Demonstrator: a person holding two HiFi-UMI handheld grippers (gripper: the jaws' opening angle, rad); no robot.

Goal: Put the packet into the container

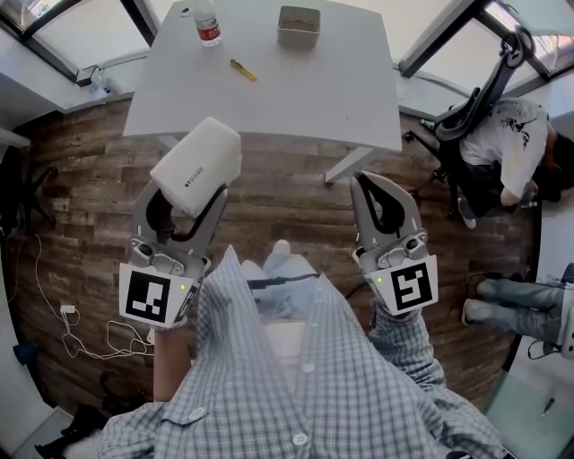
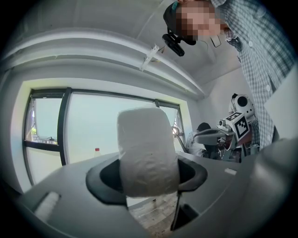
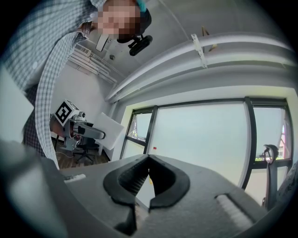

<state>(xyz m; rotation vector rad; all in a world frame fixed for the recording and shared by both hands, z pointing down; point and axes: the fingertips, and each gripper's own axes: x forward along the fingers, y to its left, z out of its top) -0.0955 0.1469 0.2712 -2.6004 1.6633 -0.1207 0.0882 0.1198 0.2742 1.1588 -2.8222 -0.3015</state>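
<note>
Nothing here you can read.
Your packet [image 1: 195,166] carries a short line of dark print, too small to make out. The bottle [image 1: 206,21] on the surface [image 1: 269,99] wears a red label, its wording just as illegible.

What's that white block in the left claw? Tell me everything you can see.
The packet is a white, soft-looking rectangular pack with rounded corners and a wrinkled, papery wrap; small dark print on one side is too small to read. It is tilted, clamped at its lower end between the left gripper's jaws, in mid-air, touching nothing else.
</note>
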